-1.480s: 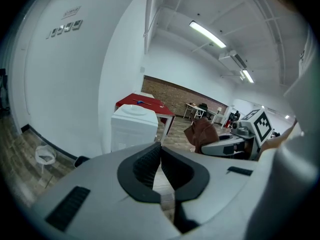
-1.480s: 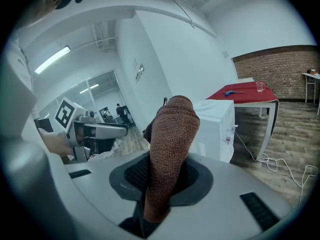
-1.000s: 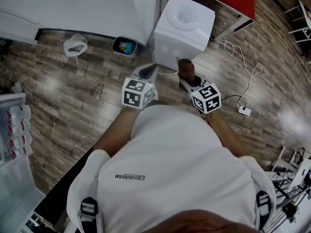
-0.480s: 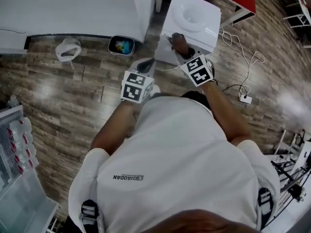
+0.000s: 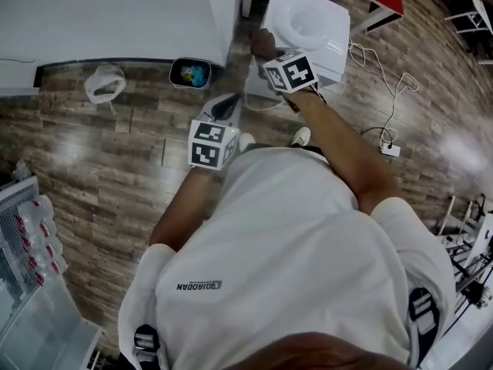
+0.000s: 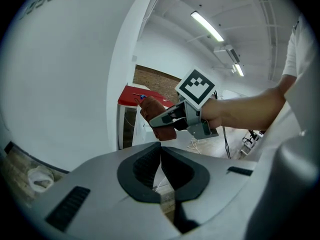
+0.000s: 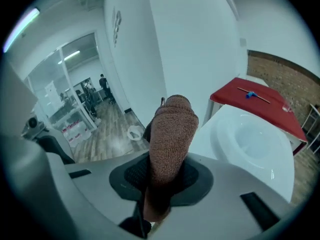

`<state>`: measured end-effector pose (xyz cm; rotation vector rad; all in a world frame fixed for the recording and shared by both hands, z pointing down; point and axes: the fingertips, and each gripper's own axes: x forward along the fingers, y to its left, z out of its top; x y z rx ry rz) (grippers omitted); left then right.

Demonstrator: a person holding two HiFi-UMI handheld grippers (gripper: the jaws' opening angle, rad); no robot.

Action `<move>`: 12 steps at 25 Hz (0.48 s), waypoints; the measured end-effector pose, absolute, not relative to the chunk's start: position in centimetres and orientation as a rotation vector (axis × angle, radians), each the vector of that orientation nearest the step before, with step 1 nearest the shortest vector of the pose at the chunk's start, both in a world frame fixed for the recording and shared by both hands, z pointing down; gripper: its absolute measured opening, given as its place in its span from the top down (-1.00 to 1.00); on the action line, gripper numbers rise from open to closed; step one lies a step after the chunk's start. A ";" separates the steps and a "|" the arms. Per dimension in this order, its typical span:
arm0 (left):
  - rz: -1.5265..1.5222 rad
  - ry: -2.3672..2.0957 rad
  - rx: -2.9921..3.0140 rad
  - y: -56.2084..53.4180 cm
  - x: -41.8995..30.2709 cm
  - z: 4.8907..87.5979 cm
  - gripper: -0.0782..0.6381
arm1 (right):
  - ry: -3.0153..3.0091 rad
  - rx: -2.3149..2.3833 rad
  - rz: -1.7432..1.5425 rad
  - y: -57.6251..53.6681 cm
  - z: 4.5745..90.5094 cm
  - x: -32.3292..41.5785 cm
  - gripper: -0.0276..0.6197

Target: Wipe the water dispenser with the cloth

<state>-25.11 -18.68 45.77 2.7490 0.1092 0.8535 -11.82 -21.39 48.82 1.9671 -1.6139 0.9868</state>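
Brown terry cloth (image 5: pixel 260 43) is clamped in the right hand-held gripper (image 5: pixel 267 54). Head view puts it at the near-left top edge of the water dispenser (image 5: pixel 312 21), contact unclear. Left hand-held gripper (image 5: pixel 226 108) hangs lower left of it, off the dispenser. Left gripper view: jaws together, nothing between. Right gripper view: cloth stands tall past the jaws, dispenser basin just right of it. Likely risk: the free end folds or slips out under pressure and bare jaws scrape the plastic.

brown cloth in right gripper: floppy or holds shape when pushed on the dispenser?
Probably soft but not limp: the cloth stands bunched beyond the right gripper without drooping. Its looped weave looks grippy, so slipping out seems unlikely. Against the water dispenser it should squash rather than skid.
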 end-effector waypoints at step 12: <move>0.870 0.119 2.740 -18.9 -24.6 46.3 0.78 | -1.562 2.070 1.141 -19.2 50.1 -9.7 0.69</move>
